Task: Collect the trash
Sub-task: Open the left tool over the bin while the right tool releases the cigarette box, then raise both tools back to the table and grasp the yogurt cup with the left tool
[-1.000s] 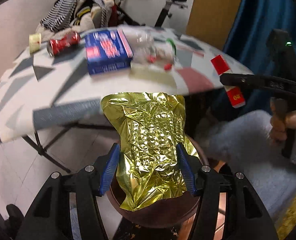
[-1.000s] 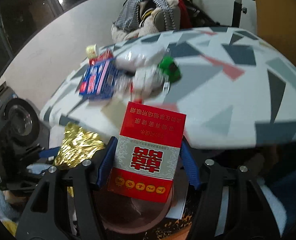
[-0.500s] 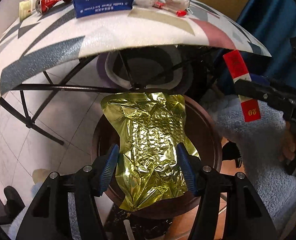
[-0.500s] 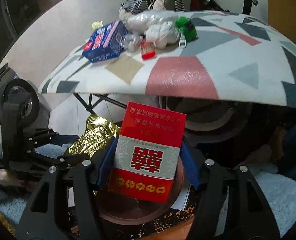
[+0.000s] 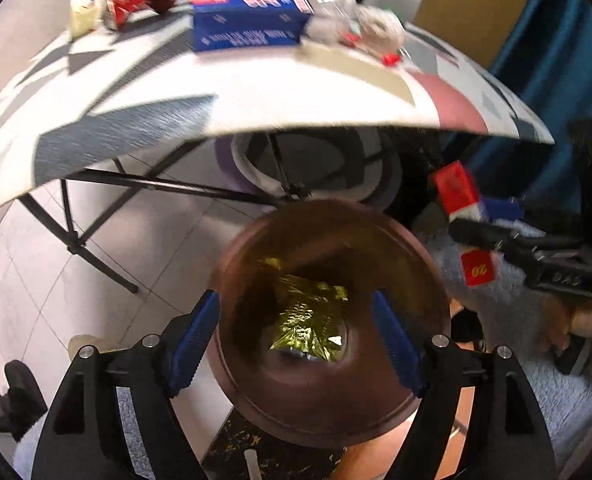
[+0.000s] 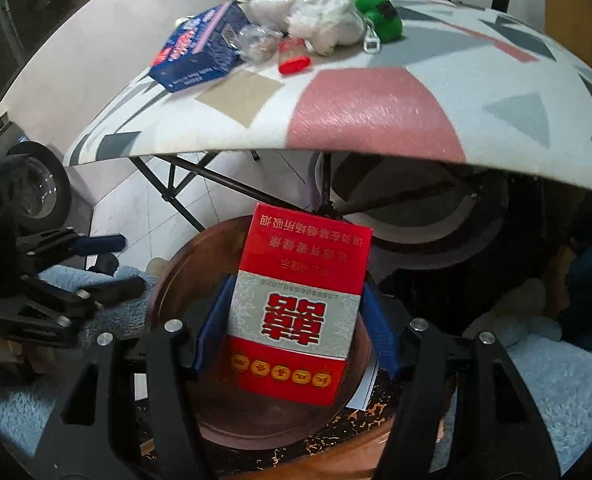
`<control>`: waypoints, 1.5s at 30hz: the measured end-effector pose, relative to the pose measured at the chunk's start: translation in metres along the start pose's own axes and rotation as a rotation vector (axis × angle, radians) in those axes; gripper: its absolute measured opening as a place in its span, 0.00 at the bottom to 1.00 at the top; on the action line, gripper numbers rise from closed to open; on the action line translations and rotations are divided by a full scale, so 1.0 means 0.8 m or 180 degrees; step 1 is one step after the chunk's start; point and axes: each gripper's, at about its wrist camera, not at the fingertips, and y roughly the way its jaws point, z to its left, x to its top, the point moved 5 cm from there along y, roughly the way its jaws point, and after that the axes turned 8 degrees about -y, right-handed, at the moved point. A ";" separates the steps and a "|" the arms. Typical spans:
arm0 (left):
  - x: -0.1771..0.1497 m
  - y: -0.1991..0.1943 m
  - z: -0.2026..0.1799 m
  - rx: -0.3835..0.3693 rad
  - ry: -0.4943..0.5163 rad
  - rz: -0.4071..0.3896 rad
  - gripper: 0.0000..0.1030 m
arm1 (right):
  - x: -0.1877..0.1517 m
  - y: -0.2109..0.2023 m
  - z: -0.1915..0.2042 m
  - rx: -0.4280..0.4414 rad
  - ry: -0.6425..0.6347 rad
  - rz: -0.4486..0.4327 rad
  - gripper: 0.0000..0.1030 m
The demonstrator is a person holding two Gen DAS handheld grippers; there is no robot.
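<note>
Left gripper (image 5: 296,332) hangs over the round brown trash bin (image 5: 436,280), blue pads spread wide with nothing between them. Crumpled gold foil wrapper (image 5: 308,328) lies at the bottom of the bin, so that piece looks done.

Right of the bin's centre, right gripper (image 6: 296,324) is clamped on the red-and-grey cigarette pack (image 6: 300,304), pads squeezing both long sides. Pack sits above the bin (image 6: 167,280) opening, roughly over the middle, tilted a little.

Step in hand, as I read it: drop the pack.
- Keep it centred over the bin mouth; the left wrist view puts the pack (image 5: 460,216) nearer the bin's right rim, so nudge inward before letting go.
- Lower it a bit so it doesn't bounce off the rim.
- Open both pads evenly, else the pack pivots on one pad and tips out.
- Move the left gripper away from the bin mouth to avoid a clash.

Above and behind the bin, on the patterned table (image 6: 376,112): blue carton (image 6: 199,52), clear plastic wrap (image 6: 255,40), white wad (image 6: 320,28), red cap (image 6: 293,65), green item (image 6: 378,16). Crushed red can (image 5: 139,0) at the table's far left.
</note>
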 end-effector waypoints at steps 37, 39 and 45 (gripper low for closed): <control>0.020 -0.071 0.051 0.0466 -0.0517 -0.0816 0.83 | -0.027 0.078 0.030 -0.0094 -0.0447 0.0629 0.94; 0.021 -0.072 0.054 0.0472 -0.0543 -0.0832 0.83 | -0.024 0.073 0.032 -0.0116 -0.0487 0.0574 0.94; 0.029 -0.075 0.059 0.0508 -0.0597 -0.0875 0.83 | -0.010 0.051 0.039 -0.0174 -0.0601 0.0368 0.95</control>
